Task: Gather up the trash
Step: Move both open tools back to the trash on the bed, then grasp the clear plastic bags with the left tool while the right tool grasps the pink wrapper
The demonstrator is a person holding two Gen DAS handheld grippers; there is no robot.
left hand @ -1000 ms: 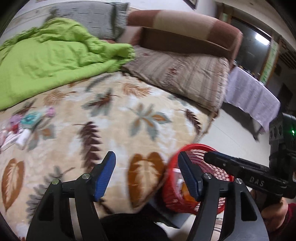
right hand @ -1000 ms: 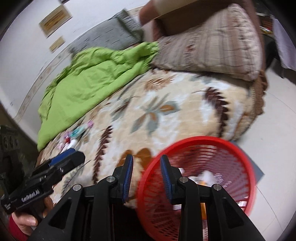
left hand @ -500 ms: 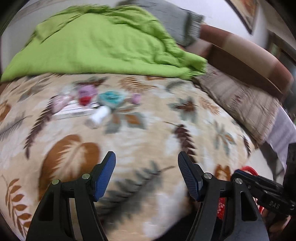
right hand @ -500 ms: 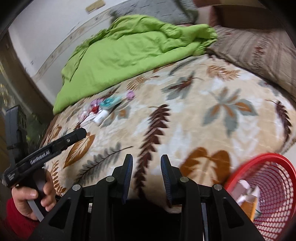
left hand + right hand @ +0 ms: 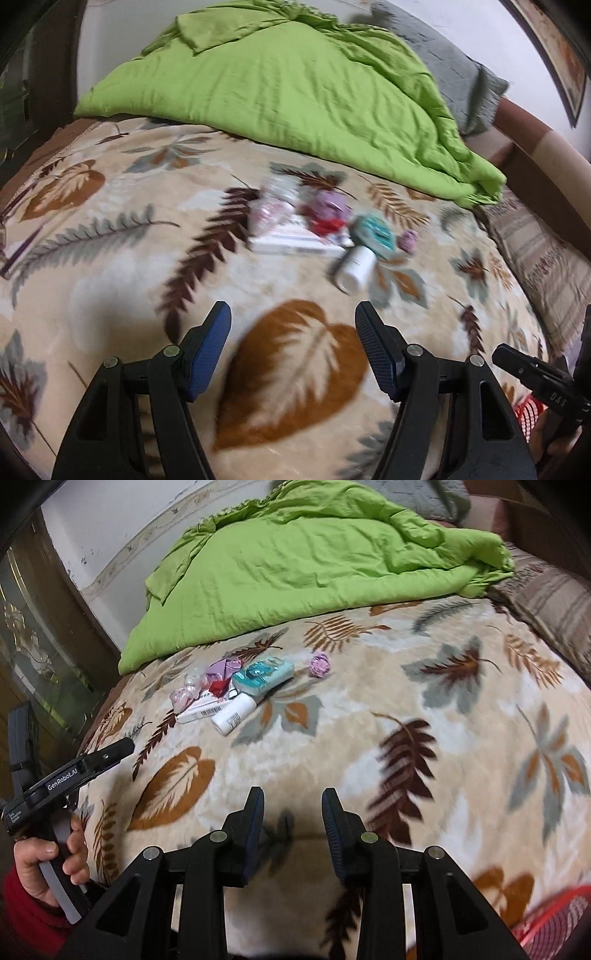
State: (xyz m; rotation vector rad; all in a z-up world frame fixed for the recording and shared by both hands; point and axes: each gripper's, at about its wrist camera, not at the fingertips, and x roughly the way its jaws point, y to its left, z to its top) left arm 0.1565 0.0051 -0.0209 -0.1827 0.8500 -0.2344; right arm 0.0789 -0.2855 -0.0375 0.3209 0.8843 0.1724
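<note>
Several scraps of trash (image 5: 236, 690) (white bottle, teal packet, crumpled purple wrappers) beyond both empty, spread hand-held grippers.

Small trash pile (image 5: 236, 690) on leaf-print blanket (image 5: 424, 738), well beyond empty, parted right tool (image 5: 292, 812).

Bed (image 5: 424, 686) covered by a beige plush blanket (image 5: 122, 266) with brown, grey and orange leaf print. Crumpled lime-green quilt (image 5: 295, 92) heaped at the far side. Grey pillow (image 5: 461, 74) behind it, against a white wall (image 5: 110, 528) with a patterned border strip. Striped brown-beige cushion (image 5: 543, 258) at the right edge, brown padded headboard (image 5: 535, 147) beyond. Framed picture (image 5: 561, 55) on the wall, upper right. Dark wood cabinet with decorated glass door (image 5: 33, 650) at left. Light even, indoor.
</note>
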